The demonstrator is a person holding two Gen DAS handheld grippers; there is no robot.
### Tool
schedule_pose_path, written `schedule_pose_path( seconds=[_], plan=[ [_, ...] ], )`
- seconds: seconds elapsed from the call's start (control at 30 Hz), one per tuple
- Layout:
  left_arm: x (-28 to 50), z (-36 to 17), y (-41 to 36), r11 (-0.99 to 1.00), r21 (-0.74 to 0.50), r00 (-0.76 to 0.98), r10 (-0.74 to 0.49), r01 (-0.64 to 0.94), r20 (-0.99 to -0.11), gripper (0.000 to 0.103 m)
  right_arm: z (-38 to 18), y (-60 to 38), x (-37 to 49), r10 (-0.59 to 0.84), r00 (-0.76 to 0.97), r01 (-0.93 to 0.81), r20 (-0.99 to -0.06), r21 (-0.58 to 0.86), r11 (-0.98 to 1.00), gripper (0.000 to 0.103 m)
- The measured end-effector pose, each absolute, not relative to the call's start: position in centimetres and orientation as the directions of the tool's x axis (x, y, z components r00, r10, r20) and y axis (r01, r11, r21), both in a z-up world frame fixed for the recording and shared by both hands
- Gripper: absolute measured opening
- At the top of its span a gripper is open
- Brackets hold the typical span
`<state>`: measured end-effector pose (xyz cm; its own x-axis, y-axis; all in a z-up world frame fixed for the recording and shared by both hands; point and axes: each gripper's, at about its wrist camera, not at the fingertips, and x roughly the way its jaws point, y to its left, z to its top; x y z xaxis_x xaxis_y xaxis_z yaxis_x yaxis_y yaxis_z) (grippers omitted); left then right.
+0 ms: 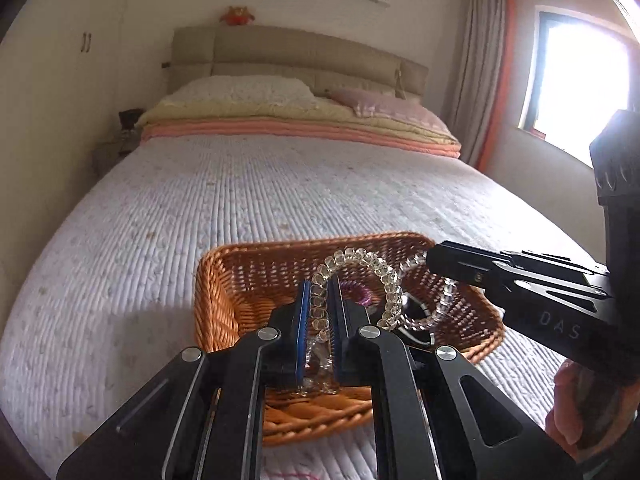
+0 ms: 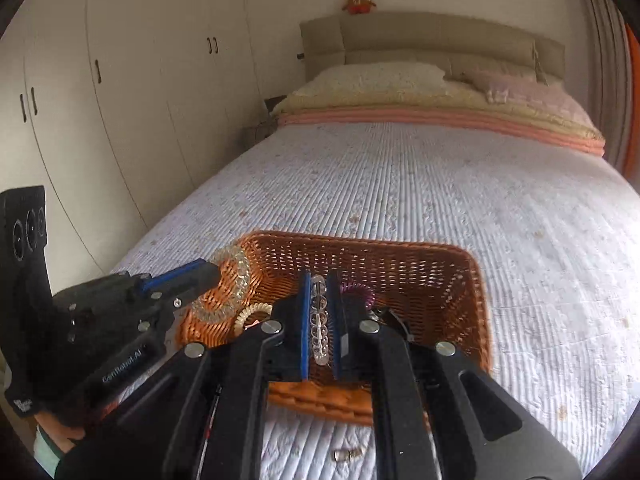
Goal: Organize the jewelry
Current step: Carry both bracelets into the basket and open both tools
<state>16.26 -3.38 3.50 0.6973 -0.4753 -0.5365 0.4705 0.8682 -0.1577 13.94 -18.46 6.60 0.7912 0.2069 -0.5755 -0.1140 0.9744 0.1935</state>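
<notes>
An orange wicker basket (image 1: 224,280) (image 2: 452,280) sits on the bed near its foot. My left gripper (image 1: 320,300) is shut on a clear faceted bead bracelet (image 1: 360,260), held over the basket; it shows in the right wrist view (image 2: 236,280) at the left gripper (image 2: 212,276). My right gripper (image 2: 320,312) is shut on a clear round-bead bracelet (image 2: 319,320), also over the basket; in the left wrist view it (image 1: 430,260) comes in from the right with that bracelet (image 1: 444,300) hanging. A purple coil piece (image 1: 366,298) (image 2: 360,294) and a cream coil ring (image 2: 250,314) lie in the basket.
The quilted white bedspread (image 1: 240,200) stretches to pillows and a folded blanket at the headboard. A small metal piece (image 2: 348,455) lies on the bed in front of the basket. Wardrobe doors (image 2: 120,100) stand left, a window (image 1: 580,88) right.
</notes>
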Motion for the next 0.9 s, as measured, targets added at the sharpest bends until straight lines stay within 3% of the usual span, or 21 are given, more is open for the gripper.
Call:
schedule_pose_path(
  seconds=[0.17,0.47,0.53,0.6,0.8,0.9],
  plan=[
    [18.4,0.3,-3.9,0.886,-0.134,0.675,-0.429,0.444,-0.600,0.007,3.6,-18.3,17.4,0.240,0.738,-0.111,-0.631,0.238,0.965,0.006],
    [19.3,-1.7,-4.3,0.895,-0.141,0.648,-0.407,0.422,-0.644,0.009,1.6,-18.5,18.6,0.219,0.739,-0.088,-0.636,0.231,0.969,0.007],
    [19.1,-1.5,-3.9,0.891,-0.163,0.646,-0.424,0.424,-0.635,0.024,1.7,-18.9,18.4,0.230,0.739,-0.084,-0.633,0.252,0.964,0.007],
    [18.8,-1.0,-3.4,0.886,-0.178,0.654,-0.440,0.428,-0.616,0.031,2.0,-19.5,18.0,0.233,0.744,-0.072,-0.627,0.272,0.960,0.009],
    [14.2,2.5,-1.4,0.876,-0.214,0.705,-0.476,0.432,-0.525,0.044,4.5,-20.9,13.9,0.212,0.782,-0.059,-0.586,0.269,0.961,0.027],
    [10.9,3.6,0.1,0.865,-0.239,0.715,-0.500,0.441,-0.490,0.044,5.8,-21.4,10.6,0.198,0.801,-0.059,-0.565,0.255,0.965,0.040]
  ],
)
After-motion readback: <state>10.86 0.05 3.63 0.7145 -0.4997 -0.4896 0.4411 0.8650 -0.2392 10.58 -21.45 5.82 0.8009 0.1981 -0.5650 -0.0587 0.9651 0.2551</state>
